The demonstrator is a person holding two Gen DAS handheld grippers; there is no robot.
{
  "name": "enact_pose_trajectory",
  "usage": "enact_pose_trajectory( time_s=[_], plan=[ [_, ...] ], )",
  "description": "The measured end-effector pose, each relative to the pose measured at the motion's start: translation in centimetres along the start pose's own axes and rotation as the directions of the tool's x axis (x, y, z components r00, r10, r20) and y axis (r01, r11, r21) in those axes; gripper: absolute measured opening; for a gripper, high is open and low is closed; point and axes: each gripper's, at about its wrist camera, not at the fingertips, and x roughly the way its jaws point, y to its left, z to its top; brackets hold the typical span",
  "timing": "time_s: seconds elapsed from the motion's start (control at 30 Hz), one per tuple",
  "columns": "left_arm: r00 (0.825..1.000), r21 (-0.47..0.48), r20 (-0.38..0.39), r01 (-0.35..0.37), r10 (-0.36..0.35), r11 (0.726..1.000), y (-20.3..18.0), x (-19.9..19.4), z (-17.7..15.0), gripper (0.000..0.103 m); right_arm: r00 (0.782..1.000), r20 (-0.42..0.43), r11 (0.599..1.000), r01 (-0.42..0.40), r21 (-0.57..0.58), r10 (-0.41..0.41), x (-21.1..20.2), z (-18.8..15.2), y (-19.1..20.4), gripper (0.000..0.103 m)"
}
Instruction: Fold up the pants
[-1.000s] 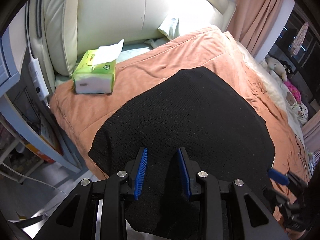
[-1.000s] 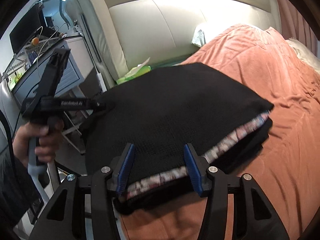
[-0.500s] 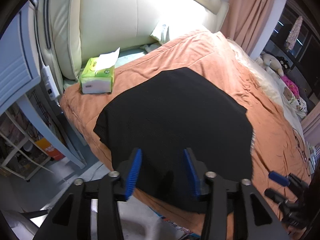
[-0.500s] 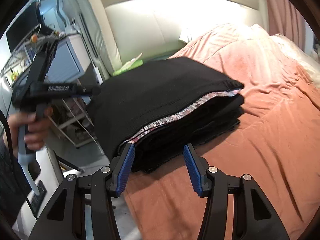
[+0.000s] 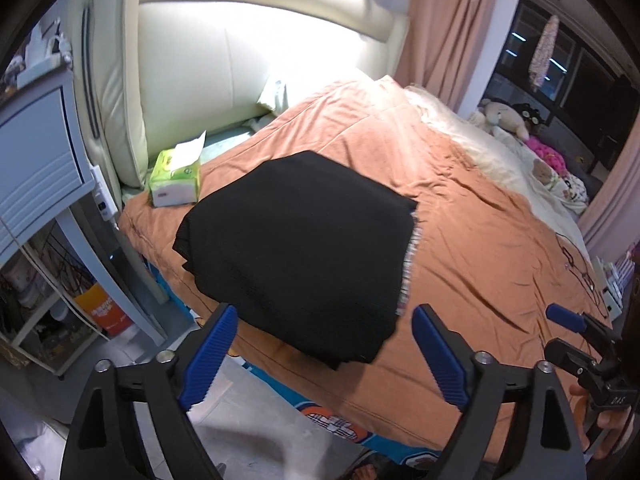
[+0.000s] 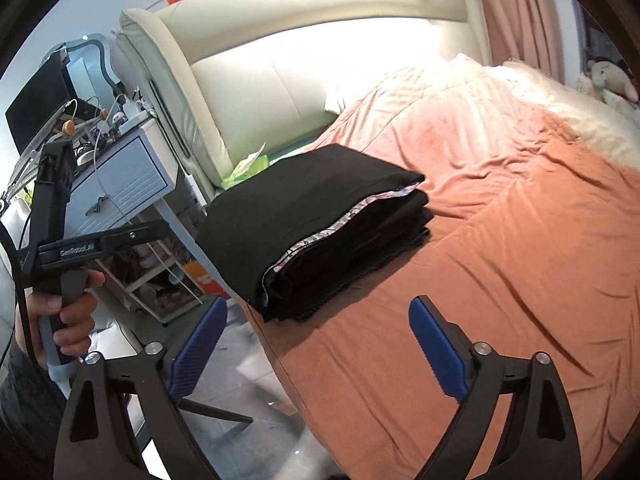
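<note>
Pants: the pants (image 5: 296,248) lie as a compact black stack of several layers near the head-end corner of the bed (image 5: 480,248), close to its side edge; a patterned strip shows along the stack's open edge in the right wrist view (image 6: 320,236).
Left claw: the left claw (image 5: 324,354) is released, its jaws have just been opening, and nothing sits between them; it hangs off the bed's near edge, apart from the stack.
Right claw: the right claw (image 6: 316,354) is likewise released, jaws just opened, nothing between them, held clear of the cloth over the bed's side edge.
Step in hand: judging by the tidy stack and both claws let go, the last fold looks laid and the hands are drawing off.
Next move: probably little is left; at most a light press to flatten the top layer or square the open edge, done without dragging the layers askew.
Nearby: a tissue box (image 5: 174,178) stands just beside the stack toward the headboard (image 5: 224,60); a nightstand (image 5: 36,152) stands off the bed's corner.
</note>
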Motion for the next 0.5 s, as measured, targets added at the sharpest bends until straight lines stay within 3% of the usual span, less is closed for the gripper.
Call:
enact_pose_trajectory(
  time_s=[0.1,0.5],
  plan=[
    [1.0,0.025,0.025,0.004,-0.005,1.0,-1.1,-1.5,-0.6,0.103,0.999,0.016,1.0,0.028,0.0,-0.028,-2.0,-0.9,0.5,0.102],
    [0.996,0.111,0.064,0.046,-0.054,0.993,-5.1,-6.6,-4.4,0.102,0.994,0.063,0.996,0.091,0.016,-0.092,-9.2,-4.6,2.3,0.103]
  ],
)
